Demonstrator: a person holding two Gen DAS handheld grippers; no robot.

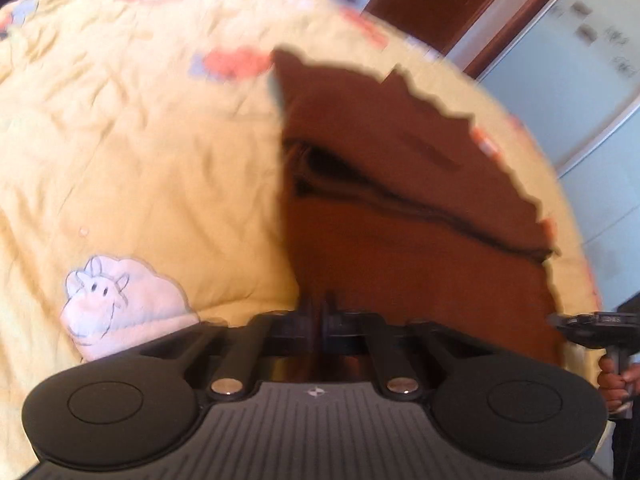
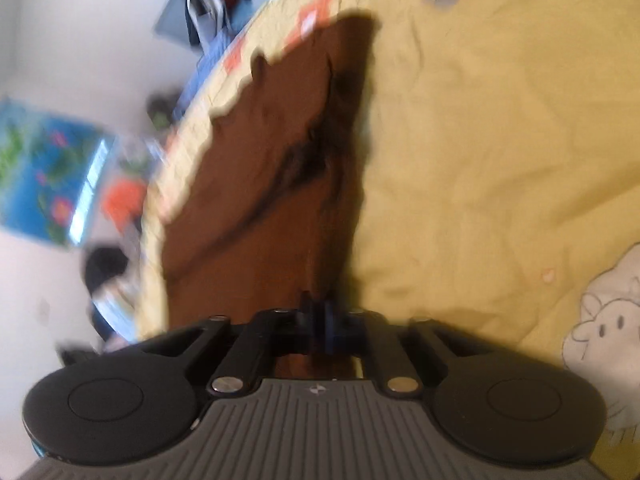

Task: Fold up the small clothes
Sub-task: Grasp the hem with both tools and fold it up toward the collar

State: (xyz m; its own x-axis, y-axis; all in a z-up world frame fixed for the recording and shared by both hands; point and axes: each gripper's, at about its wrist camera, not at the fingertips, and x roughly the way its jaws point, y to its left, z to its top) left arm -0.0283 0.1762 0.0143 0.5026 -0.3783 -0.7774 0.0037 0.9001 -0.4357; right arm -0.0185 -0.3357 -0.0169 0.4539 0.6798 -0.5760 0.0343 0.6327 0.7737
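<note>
both fingers (image 1: 318, 316) pinch brown garment (image 1: 400, 220).

Brown garment (image 1: 400, 248): soft matt cloth, creased. Yellow bedcover (image 1: 140, 140): wrinkled cotton-like fabric. Left gripper (image 1: 319, 312): matt black plastic, shiny metal pins.

Both wrist cameras look forward and steeply down, close over the pale yellow quilted bedspread (image 1: 132, 152). Both views share the rust-brown folded cloth (image 1: 400, 184) and white embroidered sheep patch (image 2: 604, 332).
</note>
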